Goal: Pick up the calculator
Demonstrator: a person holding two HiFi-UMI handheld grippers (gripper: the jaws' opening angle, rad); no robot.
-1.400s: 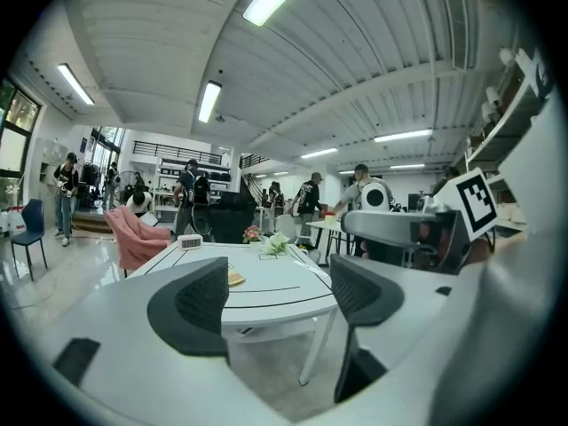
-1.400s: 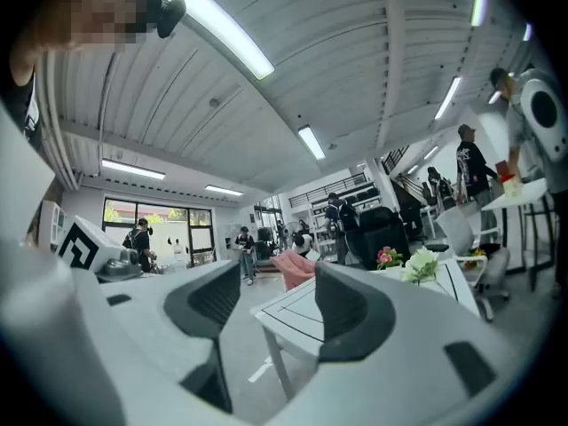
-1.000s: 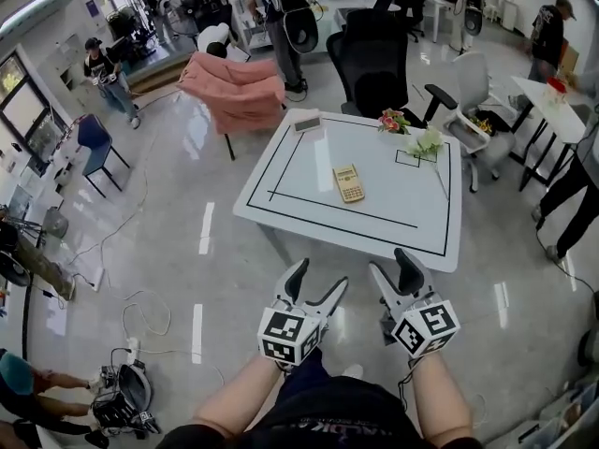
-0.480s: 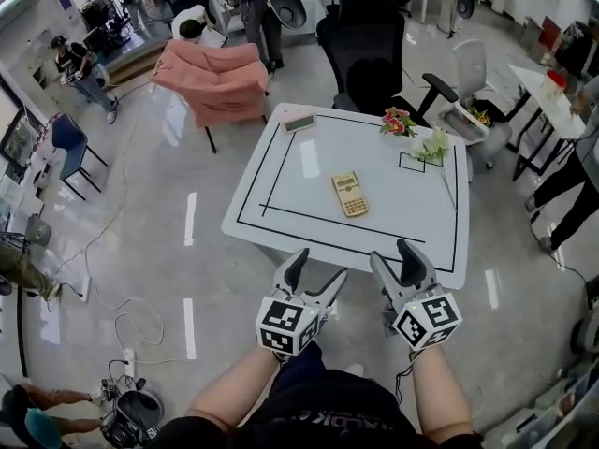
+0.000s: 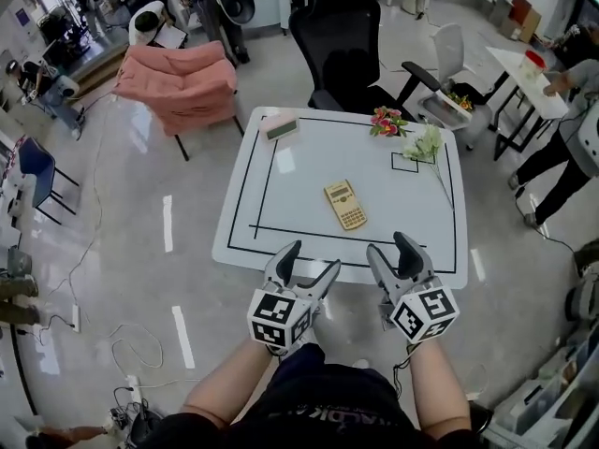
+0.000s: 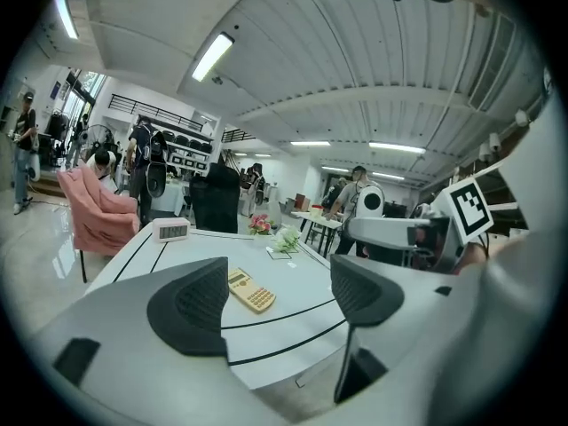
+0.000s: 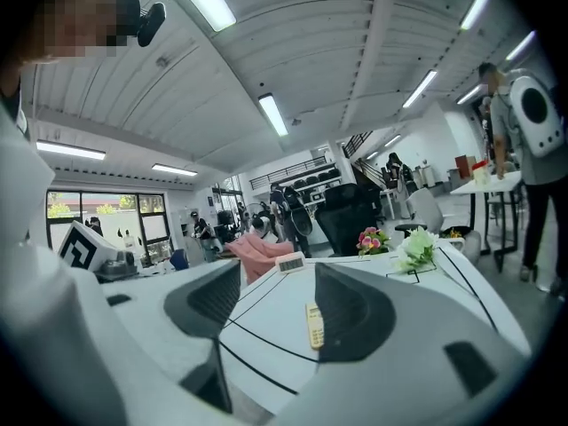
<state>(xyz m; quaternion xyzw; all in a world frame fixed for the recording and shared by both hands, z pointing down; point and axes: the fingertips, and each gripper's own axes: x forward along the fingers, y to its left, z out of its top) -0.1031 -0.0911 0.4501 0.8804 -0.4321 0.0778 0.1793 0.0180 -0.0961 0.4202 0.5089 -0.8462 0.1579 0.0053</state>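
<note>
A tan calculator [image 5: 344, 205] lies flat near the middle of the white table [image 5: 299, 171], inside its black taped outline. Both grippers hover at the table's near edge, short of the calculator. My left gripper [image 5: 312, 260] is open with nothing between its fingers. My right gripper [image 5: 390, 247] is also open and empty. In the left gripper view the calculator [image 6: 251, 291] shows between the pads of the left gripper [image 6: 277, 304], well ahead of them. In the right gripper view the calculator [image 7: 314, 325] lies ahead of the right gripper [image 7: 275, 313], close to the right pad's edge.
A small digital clock [image 5: 281, 126] stands at the table's far left corner. Pink flowers [image 5: 385, 120] and white flowers [image 5: 426, 143] lie at the far right. A black office chair [image 5: 342, 45] and a pink armchair [image 5: 178, 82] stand behind the table. People stand around; cables lie on the floor at left.
Both grippers have come forward to the table's near edge and the table now sits closer in the head view. The jaws of both stay equally wide.
</note>
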